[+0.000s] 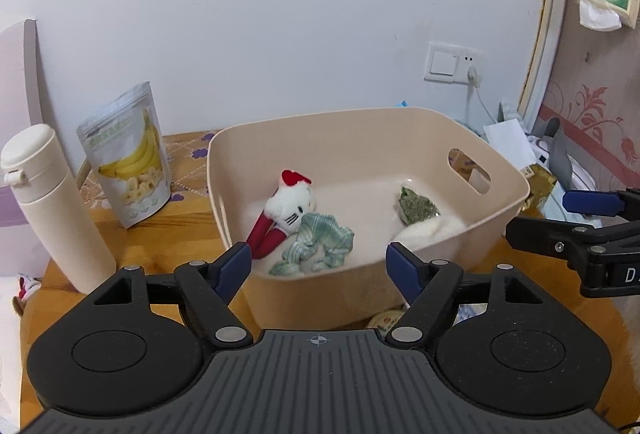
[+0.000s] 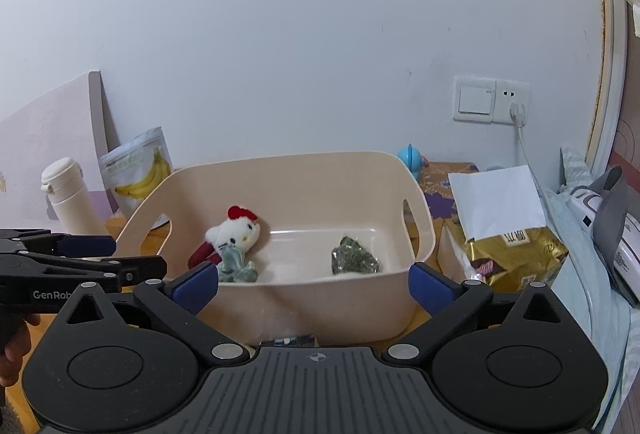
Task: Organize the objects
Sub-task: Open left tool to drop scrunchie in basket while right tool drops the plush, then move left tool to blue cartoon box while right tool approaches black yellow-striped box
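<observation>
The beige plastic bin (image 1: 472,230) stands on the wooden table (image 1: 132,242), in the middle of the scene and near the wall. It is a deep tub with rounded corners and an oval handle slot in each short side. Judged from its contents, the task is partly done.

Items already in the bin, largest first:
- A white fleecy cloth (image 1: 424,230) lies against the near right wall.
- A Hello Kitty plush (image 1: 286,212) with a red bow and red limbs lies at the left end.
- A green-and-white plaid scrunchie (image 1: 320,244) touches the plush on its near side.
- A clear packet of green dried leaves (image 1: 416,208) rests on the cloth at the right.

Items still outside the bin, which probably remain to be sorted:
- A cream insulated bottle (image 1: 52,206) stands upright at the far left of the table.
- A banana-chip pouch (image 1: 128,158) stands upright between bottle and bin.
- A gold snack bag (image 2: 516,258) with a white paper (image 2: 496,202) over it lies right of the bin.
- A small blue toy (image 2: 410,157) sits behind the bin's far right corner.

Gripper state:
- The left gripper (image 1: 318,266) hangs over the near rim, jaws spread wide, holding nothing.
- The right gripper (image 2: 314,284) is also spread wide and empty, just short of the near wall.
</observation>
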`<control>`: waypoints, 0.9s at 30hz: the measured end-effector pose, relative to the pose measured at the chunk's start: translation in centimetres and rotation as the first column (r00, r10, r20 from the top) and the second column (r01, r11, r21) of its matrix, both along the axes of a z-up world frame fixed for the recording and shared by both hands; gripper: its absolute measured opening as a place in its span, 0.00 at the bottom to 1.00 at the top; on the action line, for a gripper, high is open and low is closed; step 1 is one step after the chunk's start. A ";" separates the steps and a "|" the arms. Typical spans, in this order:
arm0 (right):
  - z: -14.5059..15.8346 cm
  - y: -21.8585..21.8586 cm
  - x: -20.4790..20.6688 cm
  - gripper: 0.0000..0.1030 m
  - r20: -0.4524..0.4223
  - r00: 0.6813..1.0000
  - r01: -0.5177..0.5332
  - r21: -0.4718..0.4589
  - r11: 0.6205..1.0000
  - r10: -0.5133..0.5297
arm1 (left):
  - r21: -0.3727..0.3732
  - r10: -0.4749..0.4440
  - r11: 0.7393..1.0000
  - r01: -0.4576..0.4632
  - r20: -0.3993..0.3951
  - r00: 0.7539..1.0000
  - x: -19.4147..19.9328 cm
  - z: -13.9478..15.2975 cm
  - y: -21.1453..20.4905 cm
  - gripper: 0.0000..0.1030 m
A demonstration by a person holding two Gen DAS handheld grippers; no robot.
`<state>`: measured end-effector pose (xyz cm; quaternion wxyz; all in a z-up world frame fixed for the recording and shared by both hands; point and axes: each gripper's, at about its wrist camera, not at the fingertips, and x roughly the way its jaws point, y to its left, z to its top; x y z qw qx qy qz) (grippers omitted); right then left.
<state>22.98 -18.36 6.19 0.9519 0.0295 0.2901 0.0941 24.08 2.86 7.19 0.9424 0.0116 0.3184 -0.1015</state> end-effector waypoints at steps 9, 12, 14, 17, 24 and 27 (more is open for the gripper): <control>-2.1 0.3 -1.5 1.00 -0.057 0.998 0.011 0.007 1.000 -0.010 | 0.010 0.001 1.000 -0.001 -0.034 0.999 -1.6 -1.7 0.7 0.74; -3.1 0.5 -1.9 1.00 -0.085 0.996 0.012 0.008 1.000 -0.011 | 0.011 0.005 1.000 -0.005 -0.043 0.999 -2.0 -2.2 1.0 0.74; -3.6 0.7 -2.1 1.00 -0.100 0.995 0.010 0.006 1.000 -0.009 | 0.009 0.008 1.000 -0.008 -0.050 0.999 -2.2 -2.6 1.3 0.74; -4.3 1.1 -2.5 1.00 -0.116 0.993 0.007 0.004 1.000 -0.006 | 0.009 0.014 1.000 -0.014 -0.063 0.998 -2.5 -3.1 1.6 0.74; -6.6 2.8 -3.3 1.00 -0.180 0.984 -0.017 0.010 1.000 0.018 | 0.009 0.054 0.999 -0.053 -0.094 0.994 -3.0 -4.7 2.8 0.74; -7.6 3.6 -3.4 1.00 -0.206 0.978 -0.026 0.018 0.999 0.030 | -0.001 0.070 0.998 -0.070 -0.109 0.992 -3.3 -5.3 3.3 0.74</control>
